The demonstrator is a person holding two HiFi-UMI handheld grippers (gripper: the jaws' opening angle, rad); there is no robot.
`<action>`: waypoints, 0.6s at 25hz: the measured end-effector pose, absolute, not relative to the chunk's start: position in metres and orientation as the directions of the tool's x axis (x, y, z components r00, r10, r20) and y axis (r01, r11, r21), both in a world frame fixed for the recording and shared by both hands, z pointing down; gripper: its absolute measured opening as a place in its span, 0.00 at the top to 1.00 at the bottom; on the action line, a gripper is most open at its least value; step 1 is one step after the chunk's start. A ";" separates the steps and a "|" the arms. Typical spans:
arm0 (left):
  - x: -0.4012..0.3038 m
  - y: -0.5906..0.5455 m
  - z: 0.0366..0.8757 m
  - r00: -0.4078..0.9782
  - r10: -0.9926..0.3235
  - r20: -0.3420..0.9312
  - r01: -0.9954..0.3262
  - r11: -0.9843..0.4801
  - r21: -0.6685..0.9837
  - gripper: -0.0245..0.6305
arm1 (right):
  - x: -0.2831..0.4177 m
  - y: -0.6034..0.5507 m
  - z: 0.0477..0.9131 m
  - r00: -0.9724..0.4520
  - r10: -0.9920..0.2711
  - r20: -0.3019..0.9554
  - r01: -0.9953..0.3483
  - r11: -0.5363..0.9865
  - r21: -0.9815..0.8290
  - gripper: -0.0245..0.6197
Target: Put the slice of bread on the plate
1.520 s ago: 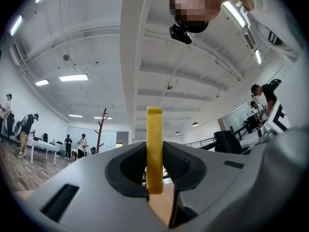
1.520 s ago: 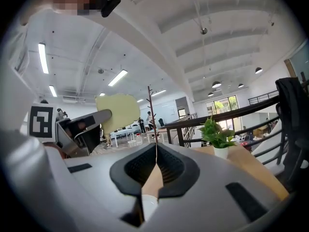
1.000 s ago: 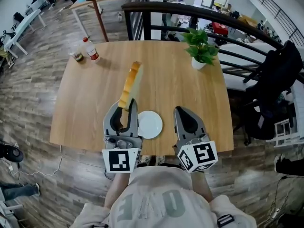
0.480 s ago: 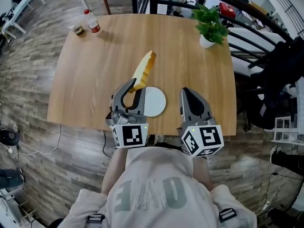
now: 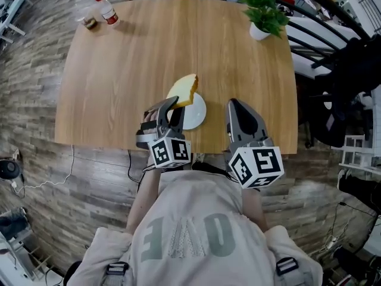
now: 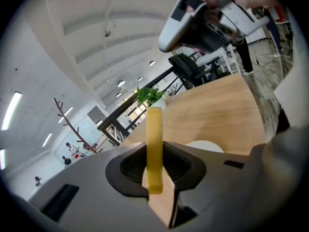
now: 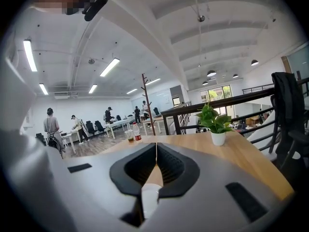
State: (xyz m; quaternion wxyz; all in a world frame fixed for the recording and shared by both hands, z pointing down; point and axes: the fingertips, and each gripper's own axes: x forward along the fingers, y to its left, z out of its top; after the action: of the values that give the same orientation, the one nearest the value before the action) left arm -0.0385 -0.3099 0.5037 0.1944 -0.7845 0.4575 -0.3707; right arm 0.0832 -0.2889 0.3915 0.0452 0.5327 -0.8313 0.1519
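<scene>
Left gripper [image 5: 171, 104] clamps bread slice [image 5: 187, 90] over plate [image 5: 197, 117].

A potted plant [image 5: 261, 18] stood near the wooden table's [image 5: 149, 52] far right corner. A capped bottle [image 5: 107, 11] and a small jar [image 5: 89, 22] stood side by side near its far left corner.

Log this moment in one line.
left hand-held gripper: shut on bread | bread: tilted over plate | right hand-held gripper: shut, empty | next: probably lower, release
</scene>
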 end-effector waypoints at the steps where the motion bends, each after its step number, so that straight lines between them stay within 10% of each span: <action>1: -0.038 -0.309 0.512 0.301 -0.853 0.427 -0.558 -0.520 -0.647 0.83 | 0.084 -0.289 0.392 -0.426 -0.872 0.241 -0.901 0.385 -0.202 0.93; 15: -0.018 -0.293 0.573 0.296 -0.725 0.622 -0.455 -0.680 -0.576 0.83 | 0.087 -0.281 0.393 -0.410 -0.874 0.261 -0.910 0.372 -0.183 0.93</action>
State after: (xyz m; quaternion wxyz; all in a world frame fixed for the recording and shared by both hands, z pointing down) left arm -0.0176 -0.2931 0.5730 0.1463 -0.7917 0.3726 -0.4616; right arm 0.0873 -0.2814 0.3926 0.0601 0.5397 -0.8262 0.1502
